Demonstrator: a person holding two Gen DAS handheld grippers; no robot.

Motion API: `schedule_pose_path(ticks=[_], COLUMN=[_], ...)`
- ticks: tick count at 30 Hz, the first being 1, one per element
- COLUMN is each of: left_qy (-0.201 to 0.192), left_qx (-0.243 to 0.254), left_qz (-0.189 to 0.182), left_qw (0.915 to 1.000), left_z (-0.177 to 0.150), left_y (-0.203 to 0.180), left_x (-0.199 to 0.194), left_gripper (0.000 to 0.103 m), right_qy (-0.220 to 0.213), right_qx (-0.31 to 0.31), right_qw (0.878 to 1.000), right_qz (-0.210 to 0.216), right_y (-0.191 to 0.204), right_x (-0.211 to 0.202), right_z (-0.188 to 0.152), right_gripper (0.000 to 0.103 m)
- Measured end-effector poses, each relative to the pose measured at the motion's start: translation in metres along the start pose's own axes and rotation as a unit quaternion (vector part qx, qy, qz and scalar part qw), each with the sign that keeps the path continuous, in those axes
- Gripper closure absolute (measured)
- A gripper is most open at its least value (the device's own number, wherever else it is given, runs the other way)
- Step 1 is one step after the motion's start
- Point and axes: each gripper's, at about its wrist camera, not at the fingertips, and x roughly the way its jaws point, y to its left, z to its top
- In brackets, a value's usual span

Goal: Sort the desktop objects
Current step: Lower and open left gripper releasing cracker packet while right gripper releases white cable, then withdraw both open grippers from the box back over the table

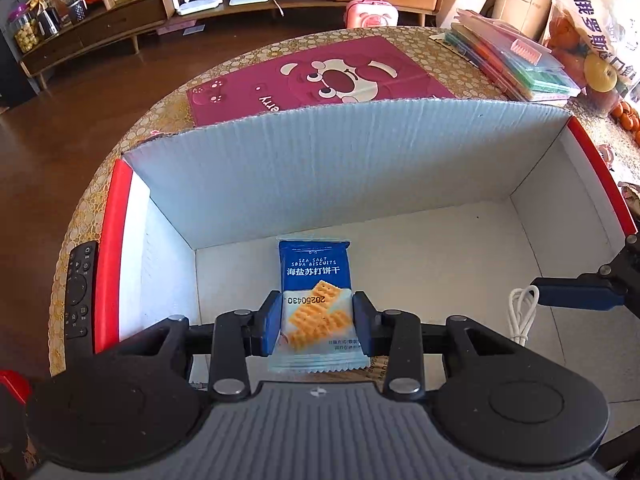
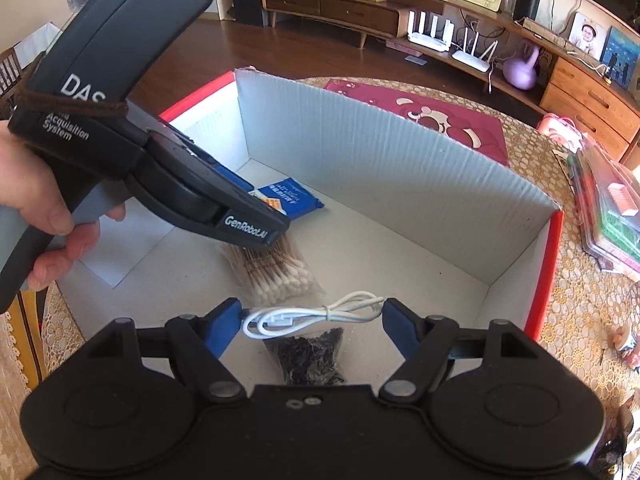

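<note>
A: Report the container.
B: White cardboard box [image 1: 360, 184] with red outer sides, standing on the patterned tabletop [image 1: 80, 216].
A: Left unit?
B: Left gripper [image 1: 316, 322] is inside the box, pads closed against both sides of the soda biscuit packet [image 1: 314, 276].
A: Right unit?
B: Right gripper [image 2: 312, 320] has its fingers spread wide; the coiled white cable [image 2: 308, 314] lies between them. I cannot tell whether they touch it.
A: Other contents?
B: Cotton swab pack [image 2: 276, 272] and a small dark-filled bag [image 2: 312, 356] on the box floor.
</note>
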Motion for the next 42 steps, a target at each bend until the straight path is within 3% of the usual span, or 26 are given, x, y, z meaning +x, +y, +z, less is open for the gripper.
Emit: schedule_pose_path(ticks=[12,15,17,25,42], left_qy=[0.021,0.02,0.015,0.003,-0.038], left_qx=[-0.002,0.002,0.004,0.001,-0.001], left_qz=[0.0,0.007,0.002,0.013,0.007], left_qw=[0.9998,0.9998,0.9999,0.9999,0.9992], left_z=[0.001,0.001,0.001,0.0,-0.014], left_y=[-0.001,-0.003,-0.004,-0.008,-0.023], left_x=[0.005,0.004,0.002,-0.008,-0.063], left_gripper=[0.065,0.044,0.038,0.035,0.035], right_qy=[0.031,0.03,0.026,-0.005,-0.06], right_qx=[0.014,0.012,0.015,0.019,0.024], right_qw=[0.999,0.999,1.0,1.0,0.998], right_qz=[0.003,-0.004,-0.004,0.006,0.025], right_y=[-0.004,-0.004,-0.005,-0.005,-0.001], right_x=[0.01,0.008,0.005,-0.018,-0.09], right_z=[0.002,0.001,0.0,-0.003,-0.024], right_gripper=[0.025,0.022,0.019,0.014,0.014])
